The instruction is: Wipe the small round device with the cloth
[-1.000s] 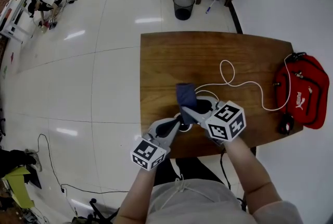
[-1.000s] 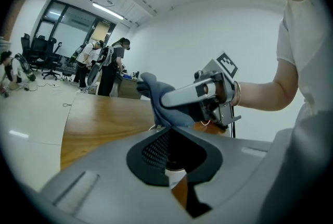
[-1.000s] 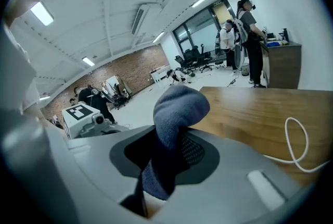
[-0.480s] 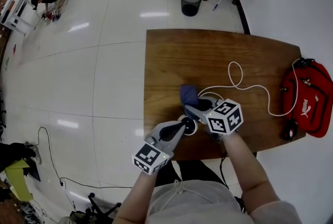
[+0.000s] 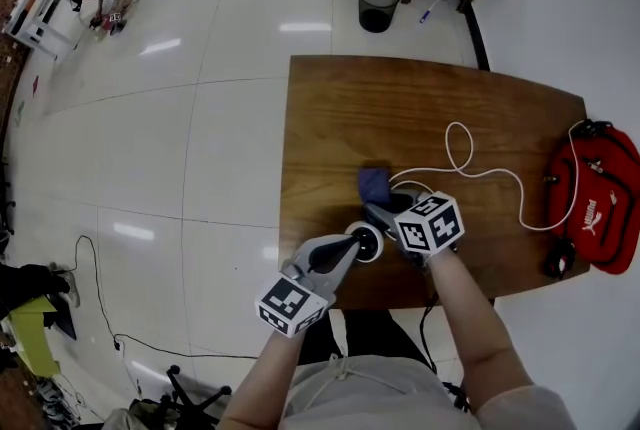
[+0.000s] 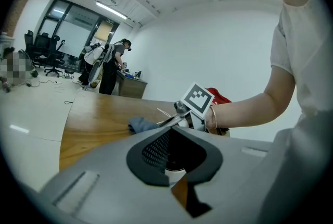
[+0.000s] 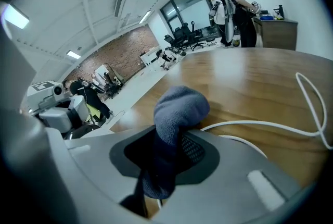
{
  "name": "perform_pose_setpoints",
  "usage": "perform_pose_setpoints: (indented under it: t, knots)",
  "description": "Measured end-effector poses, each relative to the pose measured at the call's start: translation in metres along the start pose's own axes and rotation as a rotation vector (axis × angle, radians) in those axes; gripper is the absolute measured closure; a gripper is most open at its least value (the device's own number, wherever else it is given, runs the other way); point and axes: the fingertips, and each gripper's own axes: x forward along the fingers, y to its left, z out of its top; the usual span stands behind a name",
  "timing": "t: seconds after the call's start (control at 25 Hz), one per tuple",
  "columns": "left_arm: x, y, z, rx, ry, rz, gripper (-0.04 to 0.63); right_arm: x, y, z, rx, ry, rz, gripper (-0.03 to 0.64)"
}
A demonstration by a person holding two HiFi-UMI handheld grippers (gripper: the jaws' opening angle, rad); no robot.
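Your right hand-held gripper (image 5: 380, 210), clamped on the blue cloth (image 5: 374, 184), has dropped, bringing the cloth just beside the small round device (image 5: 368, 242) on the bench (image 5: 400, 98). Your left hand-held gripper (image 5: 350, 243) stays closed, tips against the device, so wiping can likely start.

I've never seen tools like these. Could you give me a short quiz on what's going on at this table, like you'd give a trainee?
1. True or false: the right tool is shut on the cloth.
2. Which holds the round device? A. the left tool; B. the right tool; C. neither.
3. Fill in: the white cable on the table runs toward a red ____.

Key: 1. True. 2. A. 3. bag.
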Motion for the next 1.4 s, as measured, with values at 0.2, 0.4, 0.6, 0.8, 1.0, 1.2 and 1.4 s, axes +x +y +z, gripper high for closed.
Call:
perform_pose_setpoints:
  t: [0.2, 0.4, 0.6, 0.8, 1.0, 1.2, 1.4]
  knots:
    - [-0.012, 0.005, 0.011, 0.059, 0.012, 0.0, 0.589, -0.051, 0.021, 0.032, -0.002, -0.18, -0.064, 0.509]
    - [-0.043, 0.024, 0.033, 0.046, -0.055, -0.024, 0.589, -0.103, 0.091, 0.054, -0.022, -0.375, -0.083, 0.509]
    - [-0.067, 0.024, 0.026, 0.085, -0.008, -0.085, 0.589, -0.083, 0.136, 0.017, 0.072, -0.368, -0.096, 0.51]
    - [-0.09, 0.014, 0.005, 0.08, 0.029, -0.143, 0.589, -0.054, 0.146, -0.025, 0.191, -0.332, -0.16, 0.511]
    - [-0.104, 0.016, -0.016, 0.057, 0.062, -0.159, 0.589, -0.025, 0.135, -0.057, 0.347, -0.316, -0.17, 0.511]
    - [-0.109, 0.02, -0.029, 0.049, 0.081, -0.171, 0.589, -0.002, 0.116, -0.083, 0.452, -0.256, -0.213, 0.511]
    - [-0.118, 0.026, -0.032, 0.051, 0.084, -0.17, 0.589, 0.007, 0.129, -0.091, 0.456, -0.191, -0.209, 0.509]
